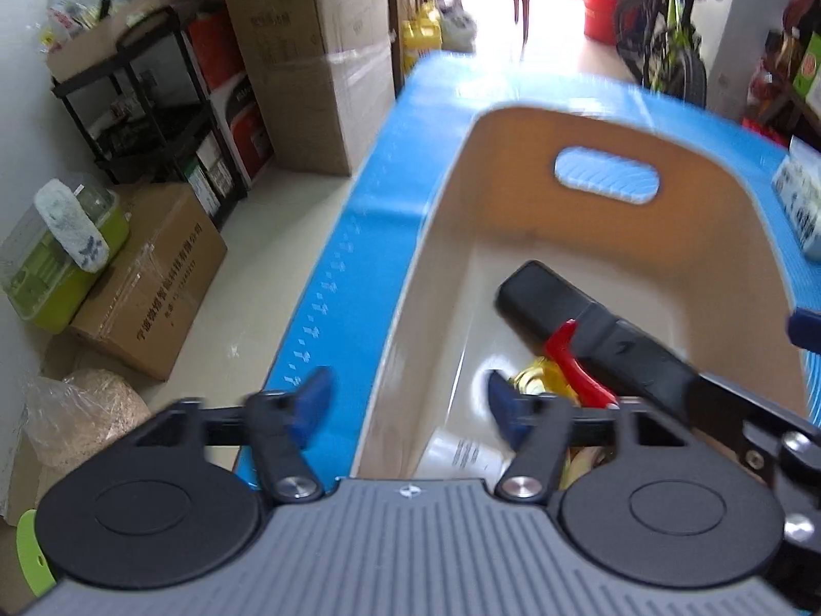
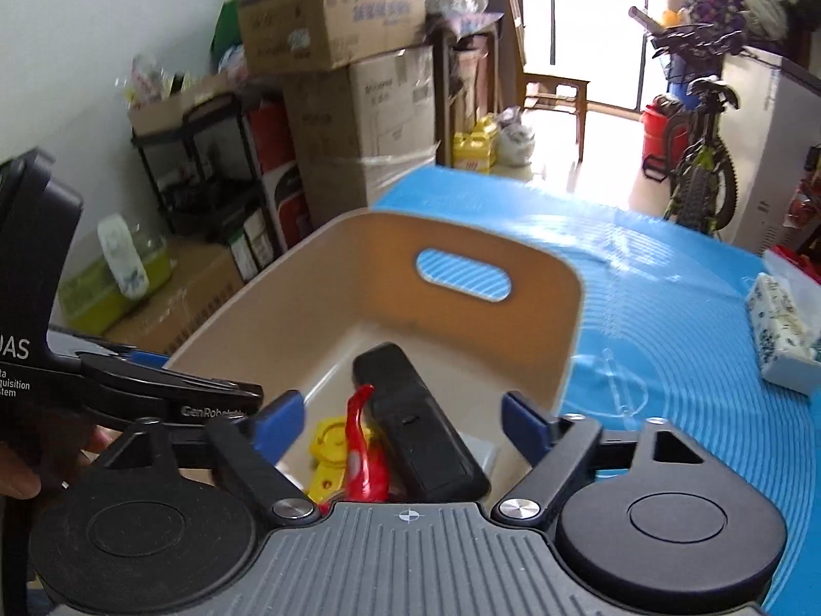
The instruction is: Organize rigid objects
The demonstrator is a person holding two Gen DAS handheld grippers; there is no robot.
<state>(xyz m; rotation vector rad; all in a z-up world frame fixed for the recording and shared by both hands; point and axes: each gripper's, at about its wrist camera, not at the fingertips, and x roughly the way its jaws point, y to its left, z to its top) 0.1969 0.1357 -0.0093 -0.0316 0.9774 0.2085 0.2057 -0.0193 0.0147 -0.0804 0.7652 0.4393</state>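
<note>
A cream plastic bin (image 1: 451,195) (image 2: 569,318) with a handle slot stands on the blue mat (image 1: 390,164) (image 2: 667,318). Inside lie a long black box (image 1: 590,323) (image 2: 415,410), red-handled pliers (image 1: 574,364) (image 2: 362,451), a yellow tool (image 1: 533,380) (image 2: 328,441) and a white labelled item (image 1: 462,457). My left gripper (image 1: 405,405) is open and empty, straddling the bin's left wall. My right gripper (image 2: 400,423) is open and empty above the bin's near end, over the black box and pliers. The left gripper's body (image 2: 154,390) shows at the left of the right wrist view.
A patterned white pack (image 2: 780,328) (image 1: 800,205) lies on the mat to the right of the bin. Cardboard boxes (image 1: 149,287), a black shelf (image 1: 149,102) and a green container (image 1: 56,267) stand on the floor left of the table. A bicycle (image 2: 703,154) stands beyond.
</note>
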